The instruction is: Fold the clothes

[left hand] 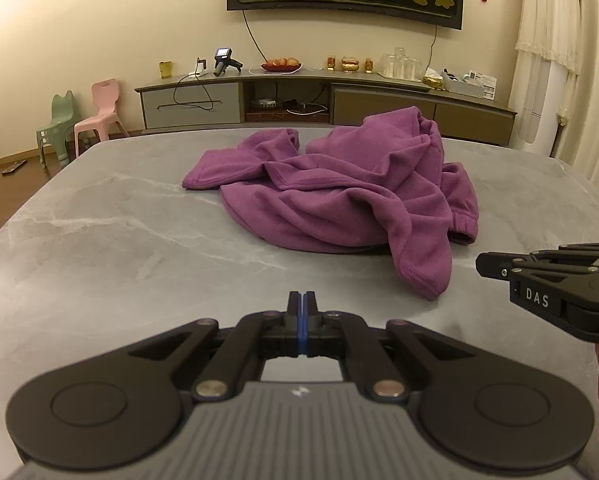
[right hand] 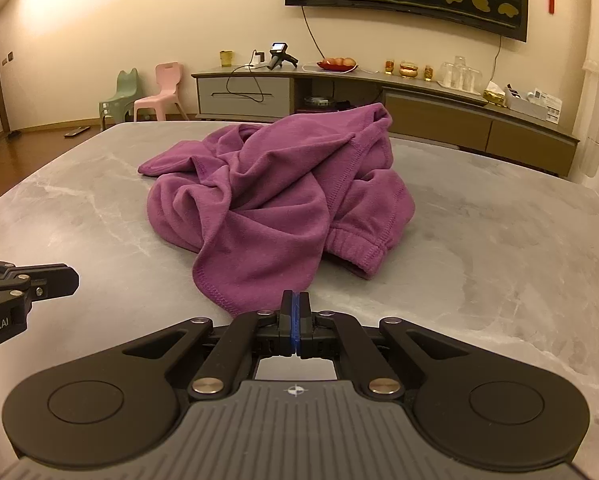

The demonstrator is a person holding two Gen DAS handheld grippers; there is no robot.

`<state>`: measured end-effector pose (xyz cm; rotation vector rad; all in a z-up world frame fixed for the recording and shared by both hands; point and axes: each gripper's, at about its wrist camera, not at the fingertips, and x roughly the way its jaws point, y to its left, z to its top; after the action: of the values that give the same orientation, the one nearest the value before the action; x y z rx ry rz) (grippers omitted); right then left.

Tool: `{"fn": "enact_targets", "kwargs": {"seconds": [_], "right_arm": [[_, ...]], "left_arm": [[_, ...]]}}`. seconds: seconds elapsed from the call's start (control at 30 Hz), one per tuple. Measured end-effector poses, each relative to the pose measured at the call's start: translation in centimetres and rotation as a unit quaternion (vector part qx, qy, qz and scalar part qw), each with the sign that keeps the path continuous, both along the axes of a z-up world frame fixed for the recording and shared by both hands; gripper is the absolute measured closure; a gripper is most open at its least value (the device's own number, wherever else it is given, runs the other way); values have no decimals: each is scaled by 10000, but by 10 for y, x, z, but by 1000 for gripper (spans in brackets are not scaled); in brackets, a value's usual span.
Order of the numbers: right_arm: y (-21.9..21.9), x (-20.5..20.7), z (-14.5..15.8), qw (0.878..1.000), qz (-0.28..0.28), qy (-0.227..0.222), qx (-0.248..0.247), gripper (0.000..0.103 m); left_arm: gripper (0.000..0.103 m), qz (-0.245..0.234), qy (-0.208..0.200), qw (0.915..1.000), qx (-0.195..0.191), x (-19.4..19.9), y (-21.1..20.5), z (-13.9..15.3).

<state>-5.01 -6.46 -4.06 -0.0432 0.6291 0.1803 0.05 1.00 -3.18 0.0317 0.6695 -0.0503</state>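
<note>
Grey marble table [left hand: 99, 216] fills both views. Purple garment [left hand: 339, 196] sits crumpled in heap mid-table, one hemmed flap spilling toward near edge, elastic cuff on its right side. Left gripper [left hand: 301, 300] hovers low over bare tabletop, near garment's left front, fingers pressed together, nothing between them. Right gripper [right hand: 295, 300] right at tip of hanging flap, fingers closed too, empty; contact with cloth — cannot tell. Both grippers side by side, apart.
</note>
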Motion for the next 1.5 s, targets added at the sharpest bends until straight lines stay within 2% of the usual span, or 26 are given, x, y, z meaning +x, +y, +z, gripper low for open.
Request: {"fn": "enact_targets", "kwargs": {"seconds": [0.23,0.3,0.33,0.37,0.4,0.43,0.5,0.57,0.6,0.77,0.87,0.93,1.03,1.13,1.17,1.2,1.23,1.27,1.3,1.33,1.37,1.43,1.5], "right_arm": [[-4,2,-1,9999,-140,47,44,103],[-6,3,-2,9997,-225,88,102,103],[-7,4,-3,9996,-243,100,117,100],[-7,5,-3,9995,-264,105,126,96],[-8,5,-4,9994,-285,111,134,74],[-8,7,-4,9993,-305,116,153,41],[-11,11,-2,9990,-341,122,242,16],[-13,16,0,9987,-377,129,331,16],[-15,19,1,9984,-395,132,376,16],[-21,31,6,9969,-484,149,598,14],[-20,47,13,9970,-436,131,626,14],[-12,64,21,9989,-266,19,381,14],[4,92,29,9995,-65,-280,-121,13],[24,125,22,9960,210,-412,-765,13],[30,135,17,9939,324,-396,-973,14],[34,145,12,9920,435,-364,-1131,25],[34,153,9,9916,518,-308,-1146,44],[33,157,7,9920,539,-287,-1107,48],[30,160,9,9928,536,-281,-1031,64],[22,159,17,9946,477,-311,-862,84],[15,158,24,9961,419,-340,-693,92],[-4,151,46,9987,203,-454,-126,96],[-26,135,73,9953,-6,-513,815,96]], "left_arm": [[102,35,136,9998,-141,3,4,0],[92,72,207,9995,-234,5,6,1],[71,79,229,9993,-282,6,8,3],[39,110,215,9993,-280,7,8,5],[28,154,181,9994,-250,8,9,8],[22,152,137,9995,-226,10,9,11],[18,110,155,9996,-206,19,10,20],[3,5,323,9992,-251,36,13,24],[2,-54,421,9987,-280,46,14,26],[2,-81,744,9967,-305,99,23,23],[2,-139,814,9946,-630,122,32,6],[2,-132,889,9913,-958,135,38,-5],[6,-158,1162,9810,-1547,157,41,-19],[13,-342,1307,9781,-1583,172,40,-29],[27,-347,1288,9787,-1559,175,41,-31],[39,-344,1236,9798,-1535,176,42,-31],[66,-341,1184,9808,-1511,178,44,-32],[86,-311,1149,9808,-1547,179,47,-31],[93,-248,1123,9799,-1631,180,53,-27],[98,-113,985,9803,-1709,180,62,-19],[98,57,783,9809,-1779,178,72,-9],[98,380,255,9806,-1906,171,94,17],[98,616,-449,9771,-1989,157,116,52]]}}
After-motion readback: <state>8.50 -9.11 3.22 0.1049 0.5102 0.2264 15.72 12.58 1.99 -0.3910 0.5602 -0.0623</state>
